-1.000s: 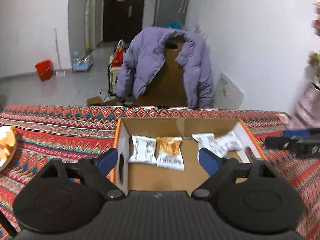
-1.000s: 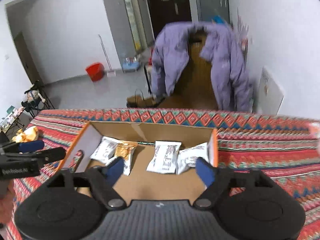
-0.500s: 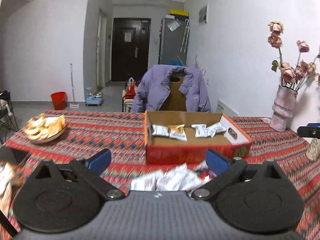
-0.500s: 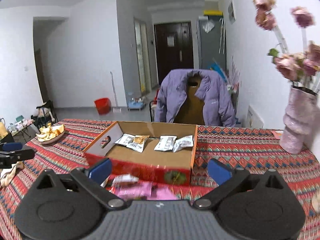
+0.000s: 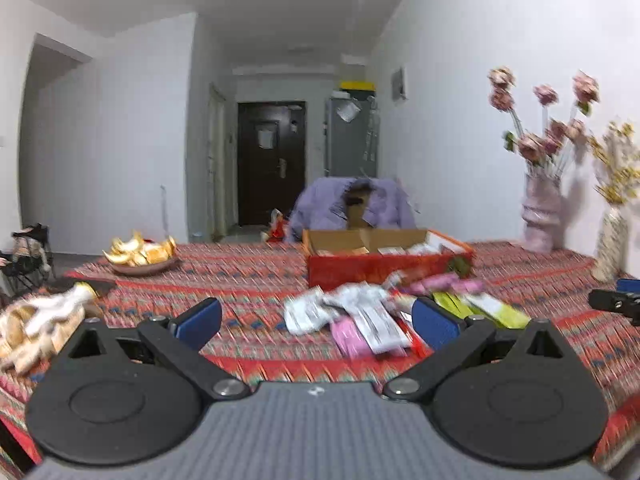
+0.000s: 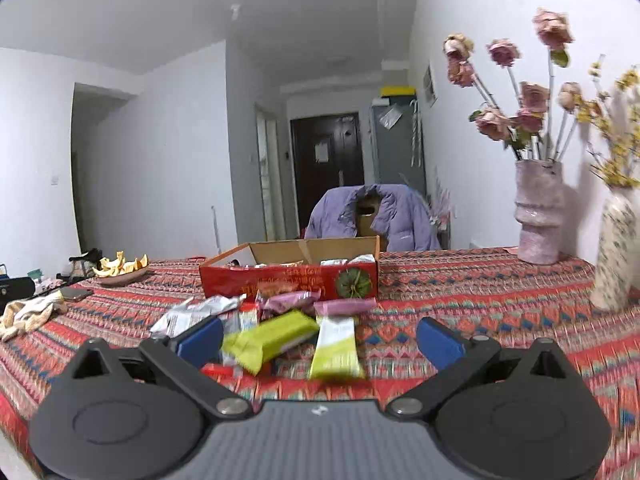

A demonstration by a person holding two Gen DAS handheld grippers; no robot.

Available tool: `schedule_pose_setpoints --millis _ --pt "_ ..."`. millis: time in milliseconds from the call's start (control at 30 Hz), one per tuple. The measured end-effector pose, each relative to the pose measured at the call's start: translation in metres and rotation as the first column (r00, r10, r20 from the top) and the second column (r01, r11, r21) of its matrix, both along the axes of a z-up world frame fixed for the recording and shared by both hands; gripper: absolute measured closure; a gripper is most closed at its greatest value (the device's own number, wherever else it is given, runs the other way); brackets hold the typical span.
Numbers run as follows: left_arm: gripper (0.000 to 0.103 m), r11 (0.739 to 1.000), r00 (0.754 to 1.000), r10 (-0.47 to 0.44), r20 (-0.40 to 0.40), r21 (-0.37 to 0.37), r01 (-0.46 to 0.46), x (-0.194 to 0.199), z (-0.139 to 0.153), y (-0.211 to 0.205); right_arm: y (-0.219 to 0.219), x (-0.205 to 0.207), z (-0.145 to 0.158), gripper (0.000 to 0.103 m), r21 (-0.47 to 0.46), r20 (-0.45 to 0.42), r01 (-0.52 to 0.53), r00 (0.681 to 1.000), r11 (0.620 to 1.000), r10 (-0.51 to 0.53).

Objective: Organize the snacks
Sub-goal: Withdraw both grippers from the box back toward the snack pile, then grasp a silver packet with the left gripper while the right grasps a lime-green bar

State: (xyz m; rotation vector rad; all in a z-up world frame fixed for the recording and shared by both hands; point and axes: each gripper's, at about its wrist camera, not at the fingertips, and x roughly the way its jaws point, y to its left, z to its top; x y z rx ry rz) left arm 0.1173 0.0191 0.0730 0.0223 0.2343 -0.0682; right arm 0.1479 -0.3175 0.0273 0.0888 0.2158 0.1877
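Observation:
A red cardboard box (image 5: 384, 268) (image 6: 288, 280) stands on the patterned tablecloth with several snack packets inside. In front of it lies a loose pile of packets: white ones (image 5: 360, 312) (image 6: 196, 314), pink ones (image 5: 440, 282) (image 6: 344, 306) and green ones (image 5: 488, 314) (image 6: 272, 338). My left gripper (image 5: 316, 320) is open and empty, low over the cloth just short of the pile. My right gripper (image 6: 320, 338) is open and empty, with the green packets between its fingers' line of sight. The right gripper's tip shows at the left wrist view's right edge (image 5: 614, 302).
A plate of orange peels (image 5: 140, 258) (image 6: 120, 270) sits at the far left. A pink vase of dried roses (image 6: 538, 216) (image 5: 542, 216) and a white vase (image 6: 614, 252) stand at the right. A cloth (image 6: 28, 314) lies at the left edge. A chair with a purple jacket (image 6: 372, 218) is behind the table.
Both grippers have pulled back and down from above the box to low near the table's front edge; the loose packet pile is now close in front of them. Both stayed open.

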Motion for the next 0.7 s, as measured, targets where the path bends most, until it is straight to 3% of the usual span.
schedule_pose_setpoints --millis 167,333,600,700 --pt "0.0 1.0 0.998 0.015 -0.065 0.018 -0.013 -0.008 -0.022 -0.001 0.008 -0.021 -0.022 0.0 -0.012 -0.037 -0.003 0.999 1.0 0.002" --pt "0.0 1.0 0.997 0.014 -0.074 0.018 -0.013 -0.005 -0.029 -0.004 0.021 -0.021 -0.029 0.0 -0.039 -0.037 -0.029 0.999 0.999 0.028" --pt "0.0 0.996 0.991 -0.031 -0.127 0.074 0.041 0.033 -0.041 -0.038 0.034 -0.012 -0.034 0.0 -0.12 -0.011 0.024 1.0 0.992 -0.025" --pt "0.0 0.993 0.986 -0.058 -0.155 0.09 0.073 0.052 -0.042 -0.052 0.029 -0.005 -0.028 0.0 -0.118 -0.024 -0.04 0.999 0.992 0.038"
